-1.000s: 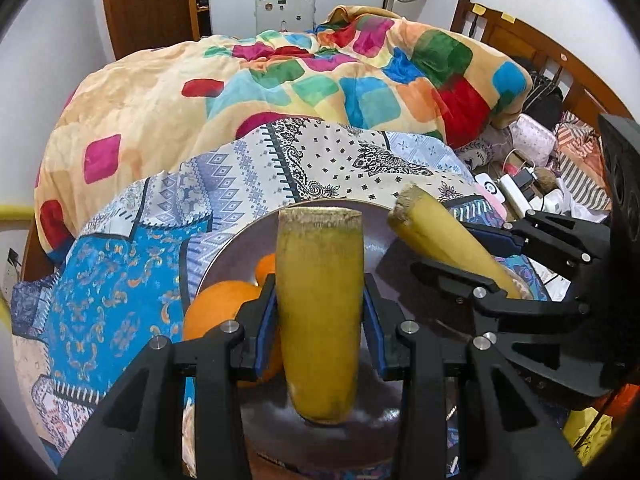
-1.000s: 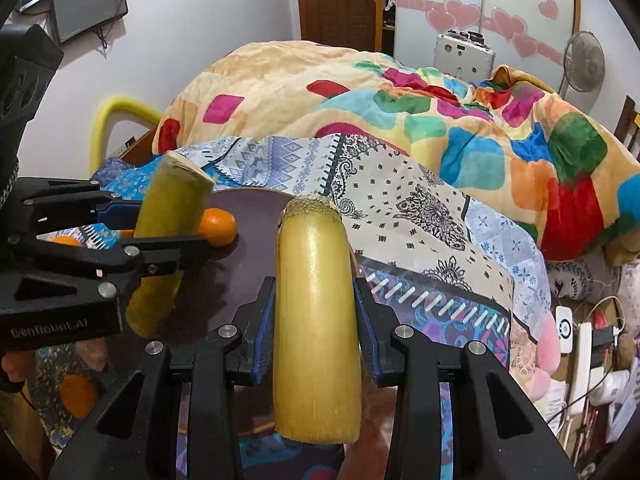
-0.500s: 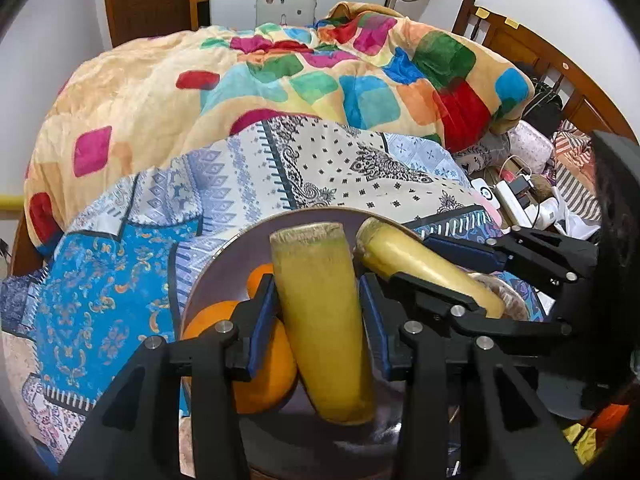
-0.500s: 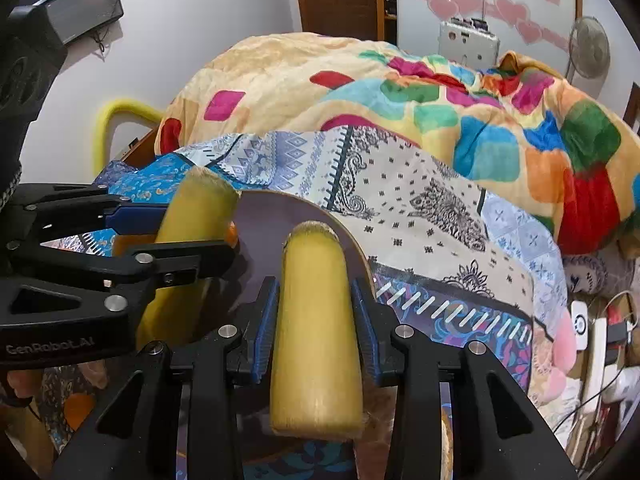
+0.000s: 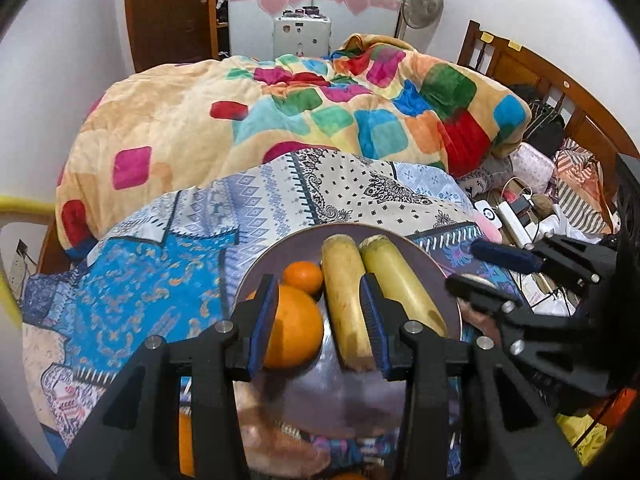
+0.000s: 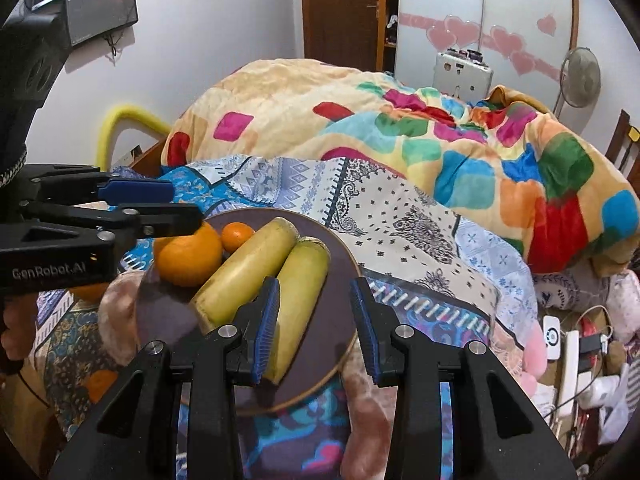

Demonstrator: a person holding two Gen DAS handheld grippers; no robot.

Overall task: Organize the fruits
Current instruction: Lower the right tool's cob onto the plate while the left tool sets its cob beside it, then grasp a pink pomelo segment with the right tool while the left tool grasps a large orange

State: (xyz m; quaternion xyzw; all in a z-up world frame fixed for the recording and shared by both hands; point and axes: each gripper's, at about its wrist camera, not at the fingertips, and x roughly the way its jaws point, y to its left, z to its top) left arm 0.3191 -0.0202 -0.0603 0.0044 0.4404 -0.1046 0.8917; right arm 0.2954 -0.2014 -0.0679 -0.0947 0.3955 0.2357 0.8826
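A round dark purple plate (image 5: 436, 268) rests on a patterned blue and white bedspread (image 5: 132, 280). On the plate lie two yellow cylindrical banana-like fruits, side by side and touching along their length. Beside them sit a large orange (image 5: 296, 326) and, just behind it, a small orange tangerine (image 5: 303, 277).

The left gripper (image 5: 318, 322), black with blue pads, is spread wide above the plate. The left yellow fruit (image 5: 344, 300) lies between its fingers, close against the right-hand pad; whether it touches cannot be told. The large orange sits by the other pad.

The right gripper (image 6: 316, 324), also black with blue pads, is likewise spread wide and holds nothing. The right yellow fruit (image 6: 298, 296) lies partly behind its left-hand pad, and bare plate shows between the fingers.

Behind the plate a thick blanket with bright coloured squares (image 5: 320, 120) is heaped on the bed.
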